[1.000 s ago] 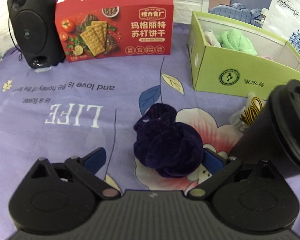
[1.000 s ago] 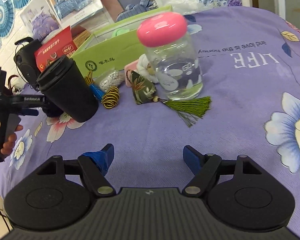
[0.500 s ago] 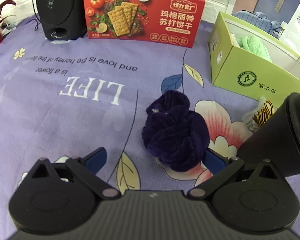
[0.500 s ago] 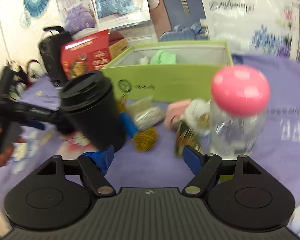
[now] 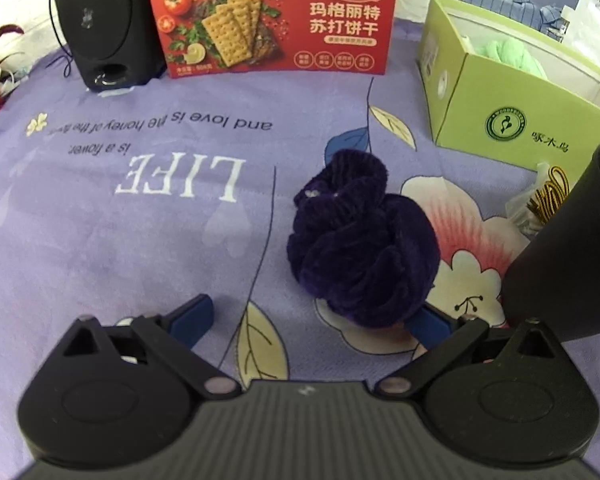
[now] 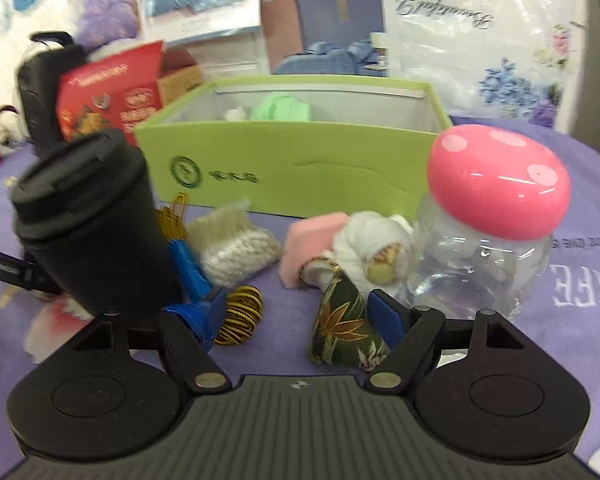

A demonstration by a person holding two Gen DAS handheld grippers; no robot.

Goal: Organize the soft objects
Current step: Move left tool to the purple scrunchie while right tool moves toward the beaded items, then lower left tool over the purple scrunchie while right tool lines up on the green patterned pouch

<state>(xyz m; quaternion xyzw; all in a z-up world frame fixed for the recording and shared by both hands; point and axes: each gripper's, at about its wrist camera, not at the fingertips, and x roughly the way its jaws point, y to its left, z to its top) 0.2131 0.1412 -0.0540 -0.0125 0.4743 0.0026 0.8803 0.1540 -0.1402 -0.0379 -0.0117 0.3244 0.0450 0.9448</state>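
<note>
Hovering low over the purple printed surface [image 5: 100, 208], the left tongs [image 5: 312, 318] stand spread wide and hold nothing. The dark purple velvet scrunchie [image 5: 360, 248] lies on the surface toward their right side, its near edge over the right blue pad; the left pad is well apart from it. The green box [image 5: 512, 120], already containing a light green cloth [image 5: 508, 54], stands beyond and to the right.

Right tongs [image 6: 296, 314]: also released and empty, low before the clutter. Patterned sachet [image 6: 342, 328] sits just beside the right pad; gold cord coil [image 6: 238, 314] just beside the left one.

Risks, as judged:
- Scrunchie off-centre in the left tongs. Closing from here may pinch only one fold; the plush could slip or unroll on lifting.
- Black cup [image 5: 568, 252] stands close to the right of the left tongs. A sideways correction or a swing toward the box could knock it over.
- Right tongs bracket two small items; closing might snag the cord as well as the sachet.
- Pink-lidded jar [image 6: 496, 232] is near the right pad and could be nudged.
</note>
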